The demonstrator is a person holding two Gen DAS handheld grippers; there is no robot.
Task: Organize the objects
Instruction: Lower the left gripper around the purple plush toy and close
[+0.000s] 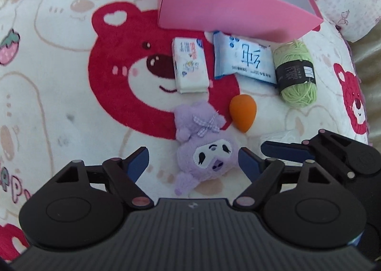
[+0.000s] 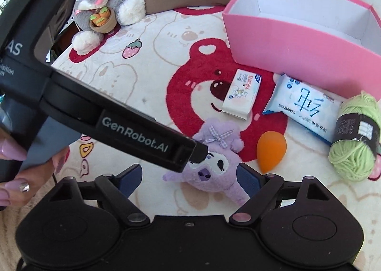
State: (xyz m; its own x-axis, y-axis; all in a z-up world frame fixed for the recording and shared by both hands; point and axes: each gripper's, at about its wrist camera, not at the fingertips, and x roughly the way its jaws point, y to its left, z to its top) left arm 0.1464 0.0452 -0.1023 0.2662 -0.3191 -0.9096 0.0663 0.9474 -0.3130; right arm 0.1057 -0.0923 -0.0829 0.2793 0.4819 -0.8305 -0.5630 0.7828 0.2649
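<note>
the purple plush toy (image 1: 204, 152) lies on the bear-print blanket (image 1: 59, 95), low in the left wrist view, directly between the spread fingers of the left claw (image 1: 194, 160). jaws apart, pads not pressing on it. its long axis runs up-down in that frame, bow end toward the pink box (image 1: 214, 9), feet toward the camera. in the right wrist view the right claw (image 2: 189, 178) also stands open just beside the same toy, nothing held. the left claw looks the nearer and better centred; judged next step: close across the toy's short width.
</note>
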